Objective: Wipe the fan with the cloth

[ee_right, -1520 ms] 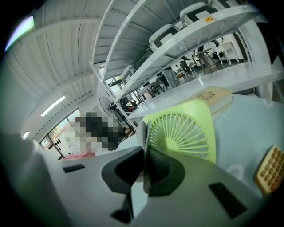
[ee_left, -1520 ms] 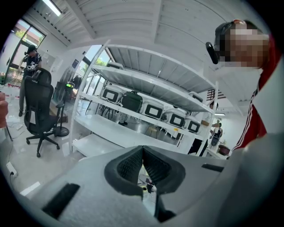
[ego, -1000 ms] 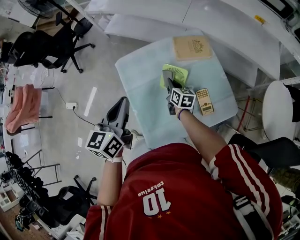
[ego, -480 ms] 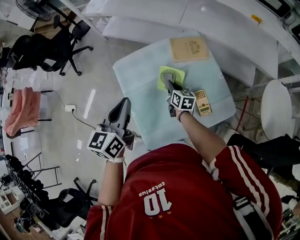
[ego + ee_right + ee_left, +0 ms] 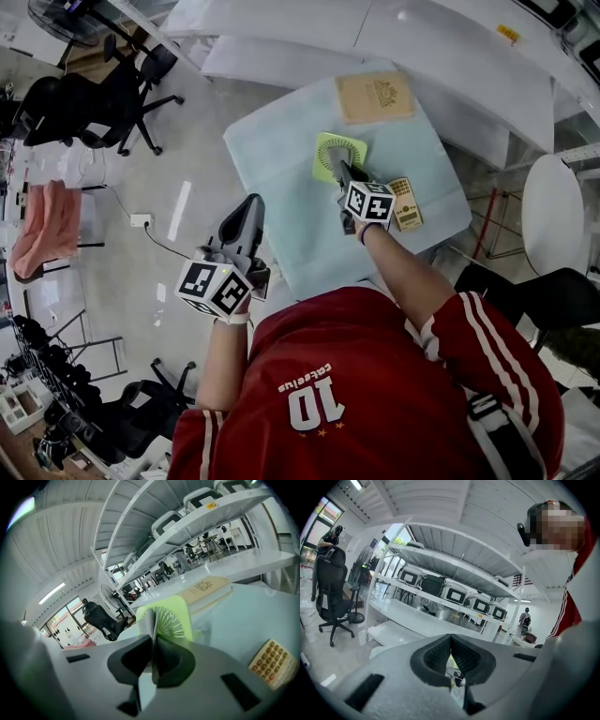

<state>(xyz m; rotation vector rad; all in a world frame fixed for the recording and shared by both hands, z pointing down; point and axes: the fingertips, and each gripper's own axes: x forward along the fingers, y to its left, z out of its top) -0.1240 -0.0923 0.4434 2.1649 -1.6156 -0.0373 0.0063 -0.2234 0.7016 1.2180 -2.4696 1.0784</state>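
A small lime-green fan (image 5: 337,153) lies flat on the pale blue table (image 5: 277,178). My right gripper (image 5: 341,174) sits at the fan's near edge, shut on a grey cloth (image 5: 337,167) that rests against the fan. In the right gripper view the cloth (image 5: 150,623) stands pinched between the closed jaws of the right gripper (image 5: 153,645), with the fan's grille (image 5: 171,618) just behind it. My left gripper (image 5: 249,210) hangs off the table's left side over the floor. The left gripper (image 5: 450,657) is shut, and nothing shows clearly between its jaws.
A tan book (image 5: 375,97) lies at the table's far side, also seen beyond the fan (image 5: 206,590). A yellow calculator (image 5: 406,204) lies to the right of my right gripper. Office chairs (image 5: 103,94) and white shelving stand around the table.
The right gripper with the cloth has slid a little across the fan toward its near edge. The left gripper has hardly moved.
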